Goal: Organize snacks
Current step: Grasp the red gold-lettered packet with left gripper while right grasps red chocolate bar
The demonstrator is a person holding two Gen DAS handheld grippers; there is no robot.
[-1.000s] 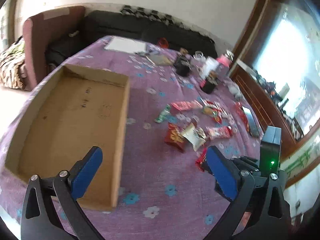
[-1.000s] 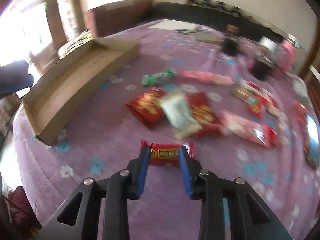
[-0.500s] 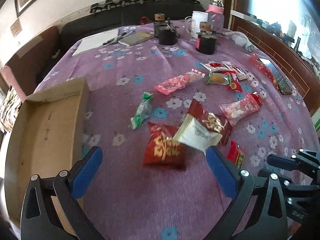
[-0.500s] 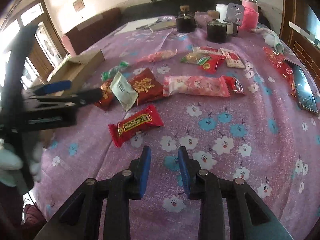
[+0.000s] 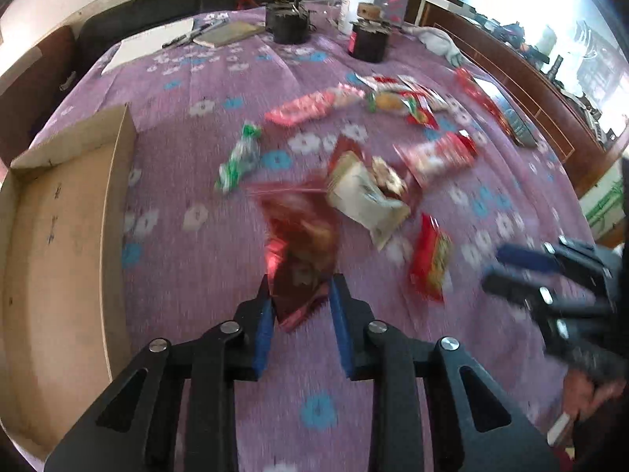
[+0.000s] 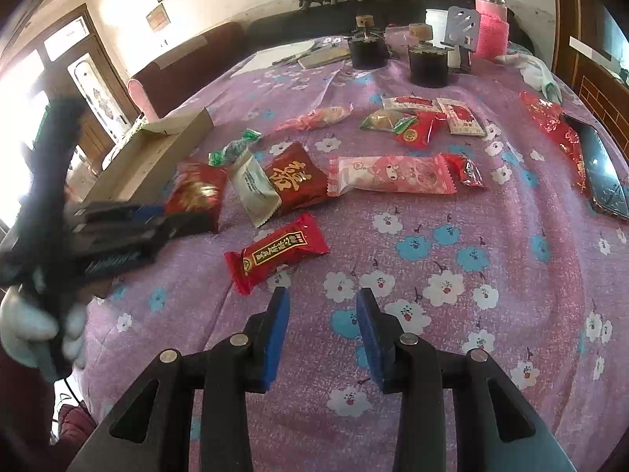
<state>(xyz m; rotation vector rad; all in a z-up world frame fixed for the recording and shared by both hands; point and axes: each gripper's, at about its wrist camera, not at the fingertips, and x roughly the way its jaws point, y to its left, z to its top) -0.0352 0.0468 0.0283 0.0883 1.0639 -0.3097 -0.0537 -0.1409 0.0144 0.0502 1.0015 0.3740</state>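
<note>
Cardboard tray [image 5: 59,236] at the table's left edge is the likely destination, well apart from the snacks scattered over the purple flowered cloth [image 6: 471,275]. Left gripper [image 5: 300,295]: jaws closing on the near end of a red foil packet [image 5: 302,244], which sits between the pads and lifts crumpled off the cloth; for a clean carry, the grip should be full before rising, since only the packet's edge is caught. Right gripper [image 6: 322,314]: jaws apart, nothing between them, just short of a red bar with gold lettering [image 6: 277,251]. The foil packet looks glossy, soft, partly blurred.
</note>
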